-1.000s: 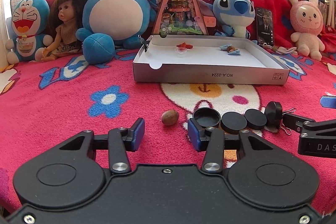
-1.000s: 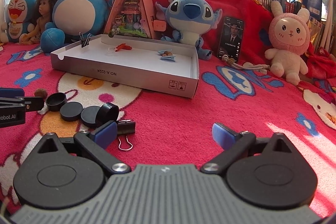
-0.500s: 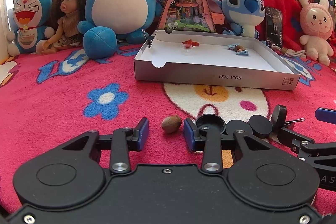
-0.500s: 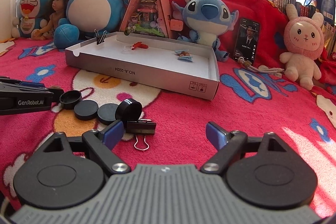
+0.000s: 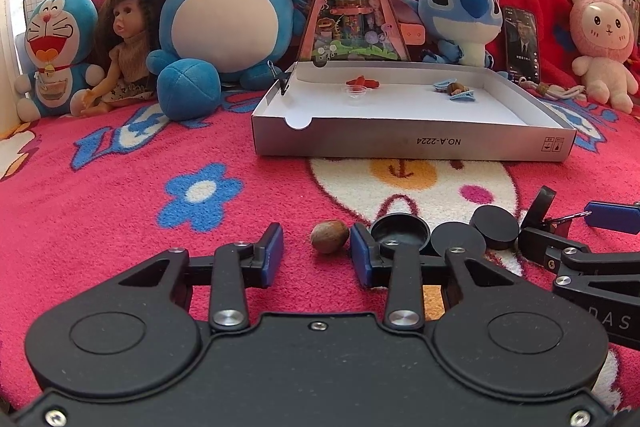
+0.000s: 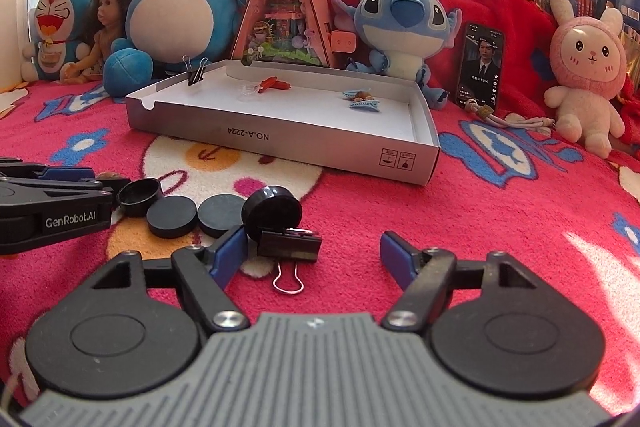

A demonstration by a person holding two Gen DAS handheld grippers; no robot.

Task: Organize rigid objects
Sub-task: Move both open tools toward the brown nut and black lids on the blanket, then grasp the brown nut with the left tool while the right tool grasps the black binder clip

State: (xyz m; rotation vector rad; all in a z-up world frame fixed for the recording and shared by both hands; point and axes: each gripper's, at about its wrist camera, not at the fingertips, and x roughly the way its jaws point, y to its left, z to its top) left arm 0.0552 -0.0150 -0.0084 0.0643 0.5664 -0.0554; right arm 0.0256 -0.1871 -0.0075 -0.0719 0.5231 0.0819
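Pink fleece blanket [image 5: 120,195] with blue flowers and a cartoon face covers the work surface. Left gripper [image 5: 316,253] sits low over it, jaws apart, blue pads either side of a small brown walnut-like nut [image 5: 329,235]; the nut lies just ahead of the pad tips, closer to the right pad, contact not discernible.

Right of the nut, a row of black round plastic caps: one open-side-up cap [image 5: 400,231], then two flat discs [image 6: 172,215] and [image 6: 221,209], then one cap standing on edge [image 6: 273,213]. The on-edge cap leans against a black binder clip [image 6: 289,245] with wire handles, one loop lying on the blanket toward the camera.

Right gripper [image 6: 310,253] jaws wide apart, holding nothing. The binder clip lies between the fingers, near the left pad [image 6: 228,255]; touching or not, cannot tell.

Further back, a shallow white cardboard box lid [image 6: 280,139] printed "NO.A-2224", well apart from both grippers. Inside it: a red piece beside a small clear cup [image 6: 250,91], two blue hair clips with a brown nut between them [image 6: 362,101]. A second black binder clip [image 6: 195,73] is fastened upright on the lid's left wall.

Plush toys, a doll, a triangular pink display house and a phone line the back.
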